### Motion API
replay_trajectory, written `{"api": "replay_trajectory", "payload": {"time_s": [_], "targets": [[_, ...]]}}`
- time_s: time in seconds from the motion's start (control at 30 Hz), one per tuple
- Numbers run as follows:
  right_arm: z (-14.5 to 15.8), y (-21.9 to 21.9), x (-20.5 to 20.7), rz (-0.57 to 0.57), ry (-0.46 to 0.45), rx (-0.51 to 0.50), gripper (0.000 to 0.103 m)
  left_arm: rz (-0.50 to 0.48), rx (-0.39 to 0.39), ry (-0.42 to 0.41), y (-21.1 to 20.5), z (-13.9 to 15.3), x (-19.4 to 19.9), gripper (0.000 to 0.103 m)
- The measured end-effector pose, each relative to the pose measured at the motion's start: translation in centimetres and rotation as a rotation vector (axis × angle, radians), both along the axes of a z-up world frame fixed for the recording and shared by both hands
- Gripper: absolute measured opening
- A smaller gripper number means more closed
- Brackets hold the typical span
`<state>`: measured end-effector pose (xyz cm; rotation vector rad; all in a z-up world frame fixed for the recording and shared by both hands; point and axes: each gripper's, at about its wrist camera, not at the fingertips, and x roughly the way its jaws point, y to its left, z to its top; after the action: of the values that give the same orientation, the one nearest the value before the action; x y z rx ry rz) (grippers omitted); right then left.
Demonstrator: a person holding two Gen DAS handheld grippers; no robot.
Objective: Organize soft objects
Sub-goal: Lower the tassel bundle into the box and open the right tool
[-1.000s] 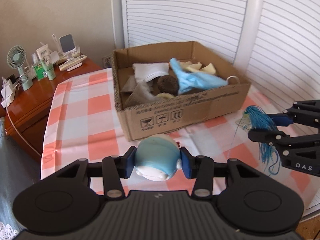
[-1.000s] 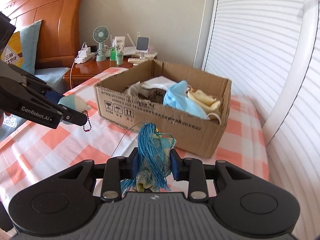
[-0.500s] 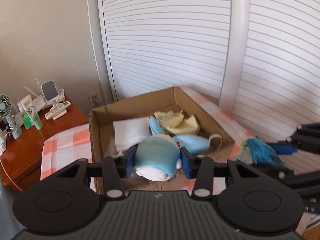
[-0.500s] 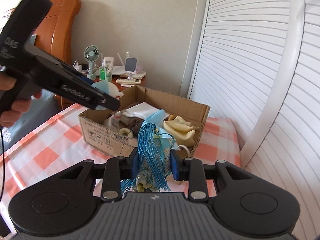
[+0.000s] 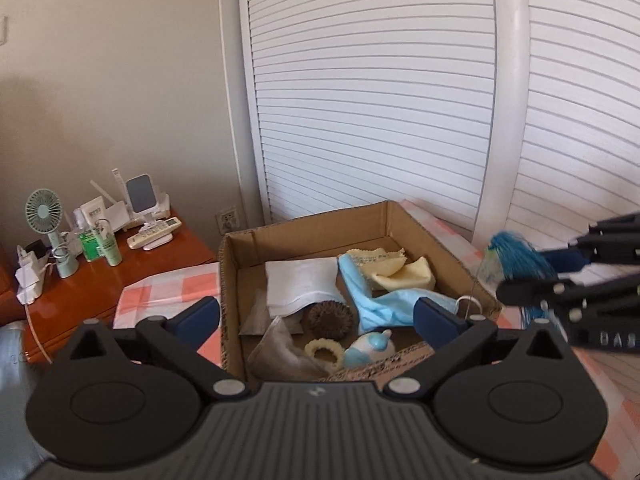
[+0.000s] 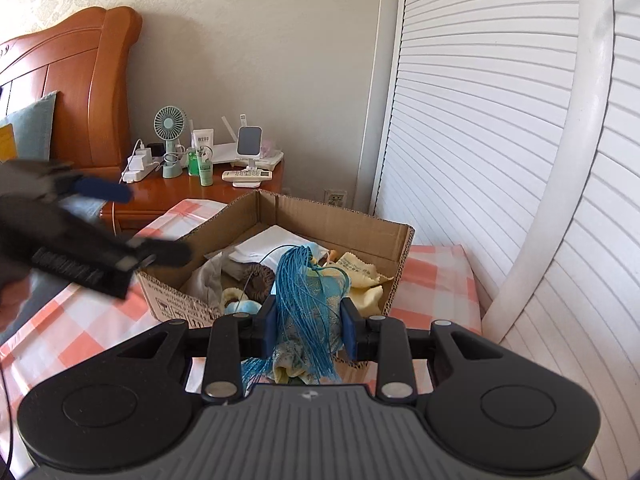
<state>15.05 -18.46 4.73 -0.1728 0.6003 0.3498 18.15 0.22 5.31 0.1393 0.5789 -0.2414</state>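
An open cardboard box stands on the checked cloth. My left gripper is open and empty above the box's near side. The small blue and white plush lies inside the box at the front, beside a cream ring, a brown ball, a blue mask, white cloth and yellow cloths. My right gripper is shut on a blue tassel charm and holds it above the box's near edge; the charm also shows at the right of the left wrist view.
A wooden nightstand behind the box holds a small fan, bottles, a remote and chargers. A wooden headboard is at the left. White louvred doors rise right behind the box. The checked cloth surrounds the box.
My left gripper rose over the box, opened and let the blue and white plush fall into it. My right gripper carried the tassel charm closer to the box.
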Motion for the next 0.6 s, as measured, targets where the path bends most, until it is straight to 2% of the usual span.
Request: {"api": "replay_trajectory", "payload": {"time_s": [0.17,0.43,0.6], "targets": [[0.4,0.8,2.5,-0.02,0.007,0.017,0.036,0.079,0.071,-0.022,1.1,-0.6,-3.7,0.102],[0.1,2.7,9.2,-0.083,0.011,-0.032,0.036,0.089,0.003,-0.001,1.5,-1.6,-7.0,0.102],[-0.8,3.0,13.8,-0.13,0.045,-0.016,0.036,0.114,0.009,0.017,2.0,-2.4,-7.3,0.102]]}}
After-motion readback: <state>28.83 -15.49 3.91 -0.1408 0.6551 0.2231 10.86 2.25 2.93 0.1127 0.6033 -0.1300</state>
